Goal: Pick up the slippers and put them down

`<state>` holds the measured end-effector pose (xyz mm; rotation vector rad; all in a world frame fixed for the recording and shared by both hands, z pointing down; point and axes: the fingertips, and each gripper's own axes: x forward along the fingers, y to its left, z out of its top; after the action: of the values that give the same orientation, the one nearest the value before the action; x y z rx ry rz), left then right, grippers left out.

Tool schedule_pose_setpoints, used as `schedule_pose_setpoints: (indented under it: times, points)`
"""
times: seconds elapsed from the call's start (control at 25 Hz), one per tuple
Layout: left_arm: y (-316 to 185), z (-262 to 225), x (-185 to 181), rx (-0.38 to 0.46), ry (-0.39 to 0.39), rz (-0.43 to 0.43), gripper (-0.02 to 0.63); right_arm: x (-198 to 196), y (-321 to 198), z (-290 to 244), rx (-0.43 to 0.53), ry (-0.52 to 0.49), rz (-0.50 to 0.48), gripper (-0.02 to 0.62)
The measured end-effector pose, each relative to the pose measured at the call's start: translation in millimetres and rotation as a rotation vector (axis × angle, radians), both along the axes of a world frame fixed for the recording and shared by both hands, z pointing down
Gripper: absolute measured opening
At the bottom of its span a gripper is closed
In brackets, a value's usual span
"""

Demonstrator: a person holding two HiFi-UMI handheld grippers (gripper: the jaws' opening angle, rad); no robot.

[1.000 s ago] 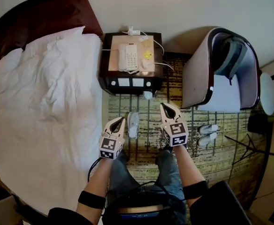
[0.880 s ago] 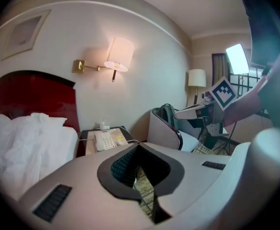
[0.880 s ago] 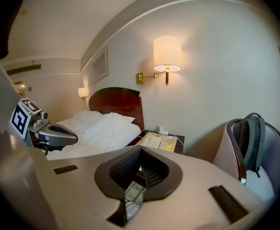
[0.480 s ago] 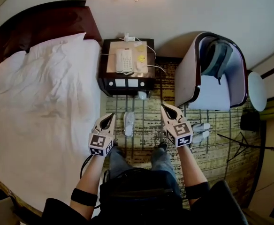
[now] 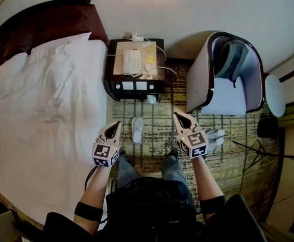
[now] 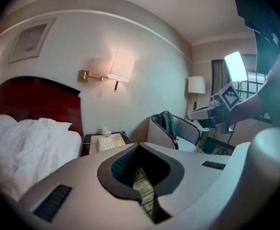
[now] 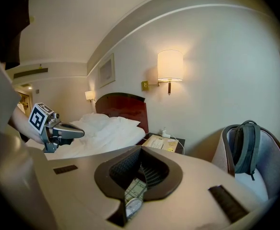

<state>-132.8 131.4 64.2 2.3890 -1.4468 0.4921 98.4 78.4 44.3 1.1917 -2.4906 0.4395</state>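
One white slipper (image 5: 137, 130) lies on the carpet (image 5: 159, 137) at frame centre. What looks like a pair of slippers (image 5: 216, 136) lies right of centre, half hidden by the right gripper (image 5: 180, 119). Either the task is finished or lifting is still to come. The right gripper and the left gripper (image 5: 116, 127) are both clenched and empty, clear of the floor.

The bed (image 5: 41, 120) fills the left of the head view. Just right of it, at upper centre, stands the nightstand (image 5: 118, 84), with a telephone (image 5: 132, 62) on top. At upper right is the armchair (image 5: 227, 97), with a backpack (image 5: 231, 59) in it. On the carpet (image 5: 157, 145), the centre slippers (image 5: 137, 130) lie below the nightstand and the right slippers (image 5: 216, 135) below the armchair.
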Motion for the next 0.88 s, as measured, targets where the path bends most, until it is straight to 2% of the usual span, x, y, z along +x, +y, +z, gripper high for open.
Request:
schedule_pose_setpoints:
  times: [0.4, 0.56, 0.64, 0.76, 0.88]
  points:
    - [3.7, 12.8, 13.8, -0.043, -0.003, 0.021, 0.002, -20.5, 5.2, 9.1, -0.016, -0.005, -0.042, 0.002]
    - [5.5, 34.9, 14.3, -0.106, 0.022, 0.004, 0.006, -28.7, 7.6, 21.7, -0.047, -0.009, -0.059, 0.002]
    - [6.9, 50.8, 14.0, -0.158, 0.049, -0.008, 0.039, -34.8, 9.6, 31.6, -0.066, -0.012, -0.07, 0.002]
    - [7.7, 80.0, 15.4, -0.251, 0.081, -0.015, 0.146, -47.9, 8.6, 52.9, -0.091, 0.003, -0.095, 0.002]
    - [11.9, 116.5, 22.9, -0.348, 0.088, 0.001, 0.192, -60.3, 6.7, 82.2, -0.139, 0.017, -0.113, 0.002]
